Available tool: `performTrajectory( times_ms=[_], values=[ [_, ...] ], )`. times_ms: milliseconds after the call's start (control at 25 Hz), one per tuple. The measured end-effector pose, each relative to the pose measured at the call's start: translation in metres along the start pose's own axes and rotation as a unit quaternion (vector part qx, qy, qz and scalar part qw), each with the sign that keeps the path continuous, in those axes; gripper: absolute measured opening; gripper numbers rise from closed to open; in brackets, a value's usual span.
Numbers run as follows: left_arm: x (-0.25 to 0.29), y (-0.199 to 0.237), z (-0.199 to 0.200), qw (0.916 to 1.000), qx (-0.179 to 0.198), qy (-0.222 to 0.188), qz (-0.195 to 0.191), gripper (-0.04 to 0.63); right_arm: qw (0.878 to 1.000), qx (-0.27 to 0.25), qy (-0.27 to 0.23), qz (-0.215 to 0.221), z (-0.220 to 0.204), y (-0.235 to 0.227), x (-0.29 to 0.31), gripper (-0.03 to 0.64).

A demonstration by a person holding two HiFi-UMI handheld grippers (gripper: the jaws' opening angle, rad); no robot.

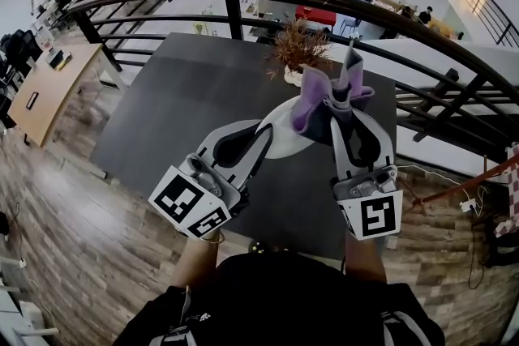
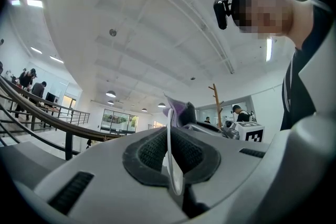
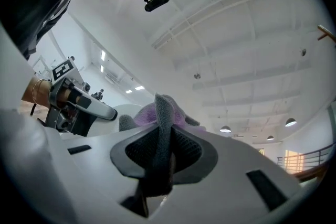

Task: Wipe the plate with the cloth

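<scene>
Clamped the plate [image 1: 288, 140] at its 7 o'clock rim in the left gripper [image 1: 261, 138] jaws above the counter [image 1: 178, 101], pinched the cloth [image 1: 306, 105] at its 2 o'clock side in the right gripper [image 1: 342, 97] jaws, likely risked prying that thin hold loose by rubbing hard.

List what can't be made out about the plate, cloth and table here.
- Face of the plate: head view, mostly covered by the cloth, left gripper and right gripper; left gripper view shows only its rim, edge-on.
- Whether cloth touches plate: head view, right gripper hides it.
- The table: outside both gripper views, which look up at the ceiling.
- The plant pot: head view, partly behind the cloth.
</scene>
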State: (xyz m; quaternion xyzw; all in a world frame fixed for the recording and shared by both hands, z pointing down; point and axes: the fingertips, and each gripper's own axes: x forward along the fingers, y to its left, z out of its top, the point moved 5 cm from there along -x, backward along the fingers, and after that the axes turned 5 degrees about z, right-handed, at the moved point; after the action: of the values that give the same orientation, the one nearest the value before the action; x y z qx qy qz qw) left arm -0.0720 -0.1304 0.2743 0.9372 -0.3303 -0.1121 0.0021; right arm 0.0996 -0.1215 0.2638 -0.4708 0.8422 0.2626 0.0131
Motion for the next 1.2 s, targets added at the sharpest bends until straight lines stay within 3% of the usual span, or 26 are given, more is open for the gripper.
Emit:
performTrajectory(
  times_ms=[680, 920, 1200],
  values=[
    [-0.007, 0.013, -0.003, 0.9997, 0.001, 0.001, 0.023, 0.017, 0.999, 0.01, -0.019, -0.03, 0.005, -0.013, -0.017, 0.072],
    [-0.012, 0.021, -0.002, 0.9994, 0.0, 0.002, 0.034, 0.017, 0.998, 0.009, -0.061, -0.004, 0.029, 0.005, -0.016, 0.072],
    [-0.013, 0.021, 0.001, 0.9996, 0.001, -0.004, 0.029, 0.017, 0.992, 0.013, -0.107, 0.057, 0.051, 0.039, -0.003, 0.072]
  ],
)
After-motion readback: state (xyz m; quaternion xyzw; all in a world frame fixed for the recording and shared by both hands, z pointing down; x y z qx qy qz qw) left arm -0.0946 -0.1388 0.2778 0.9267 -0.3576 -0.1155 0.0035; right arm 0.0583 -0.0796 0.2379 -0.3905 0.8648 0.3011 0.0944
